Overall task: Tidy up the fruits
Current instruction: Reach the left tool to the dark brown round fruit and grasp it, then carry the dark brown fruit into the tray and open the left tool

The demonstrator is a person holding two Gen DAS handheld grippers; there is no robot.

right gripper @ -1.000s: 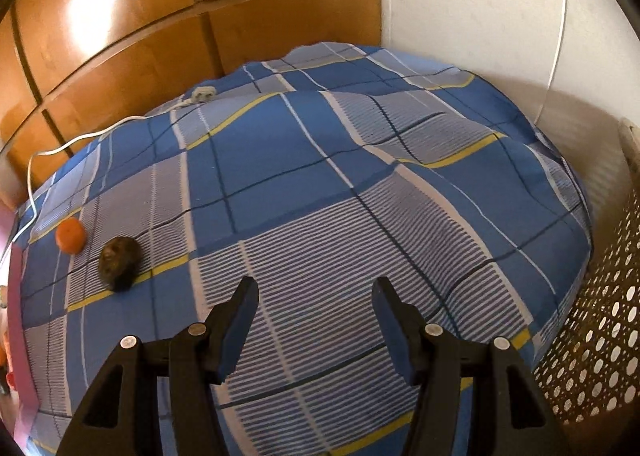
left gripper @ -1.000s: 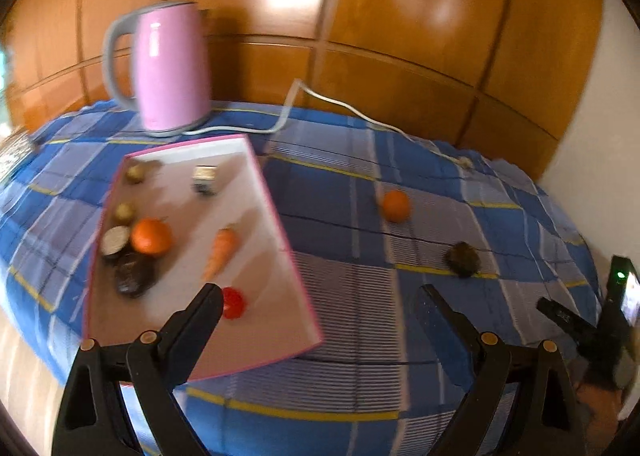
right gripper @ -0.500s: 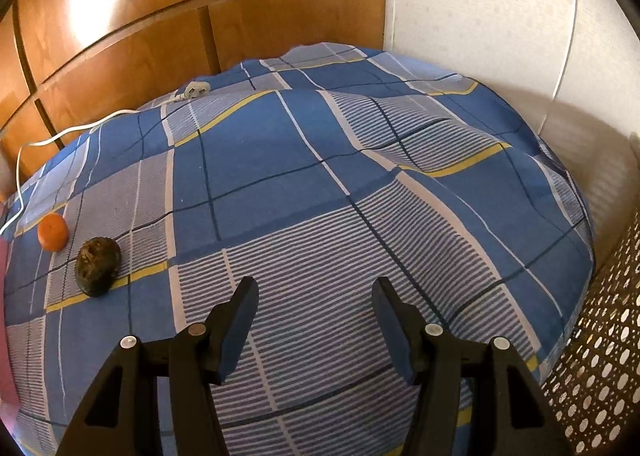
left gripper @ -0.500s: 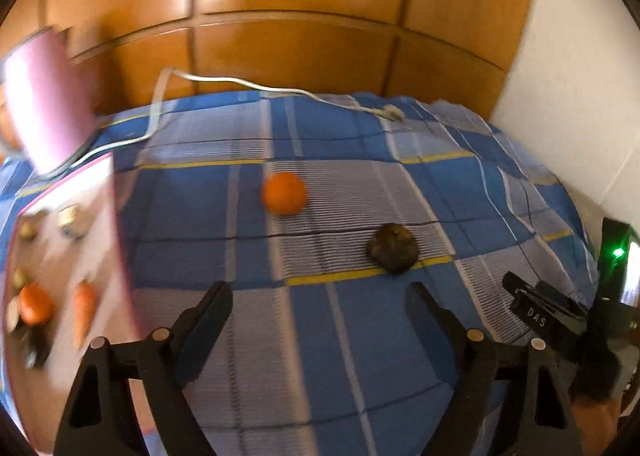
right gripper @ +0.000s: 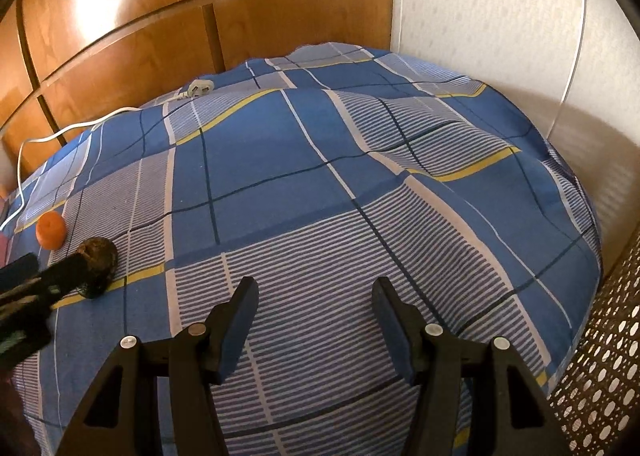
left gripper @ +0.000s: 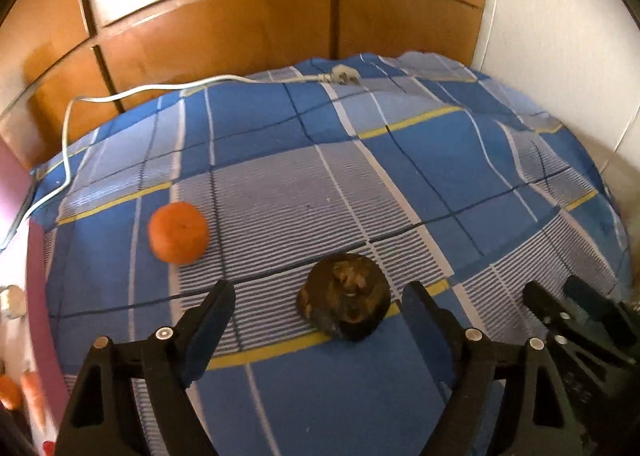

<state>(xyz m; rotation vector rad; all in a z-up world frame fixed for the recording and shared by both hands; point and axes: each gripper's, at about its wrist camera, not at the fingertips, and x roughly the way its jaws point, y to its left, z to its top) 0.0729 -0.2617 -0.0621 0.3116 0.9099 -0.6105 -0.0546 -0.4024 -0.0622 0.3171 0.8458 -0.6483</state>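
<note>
A dark brown wrinkled fruit (left gripper: 345, 296) lies on the blue checked cloth, between the tips of my open left gripper (left gripper: 318, 302), nearer the right finger. An orange mandarin (left gripper: 178, 232) lies to its left and a little further away. Both also show in the right wrist view, the dark fruit (right gripper: 97, 261) partly behind the left gripper's finger (right gripper: 52, 276), the mandarin (right gripper: 51, 230) beyond it. My right gripper (right gripper: 316, 298) is open and empty over the cloth to the right. The pink-rimmed tray (left gripper: 38, 296) with a carrot (left gripper: 34, 396) is at the left edge.
A white power cord (left gripper: 160, 90) with a plug (left gripper: 344, 76) runs along the back of the cloth-covered table (right gripper: 360, 184). Wooden panels stand behind and a white wall to the right. A perforated wicker basket (right gripper: 600, 376) stands past the table's right edge.
My left gripper has swung right from the tray and moved in on the dark fruit, which now lies between its fingers. The right gripper has barely moved.
</note>
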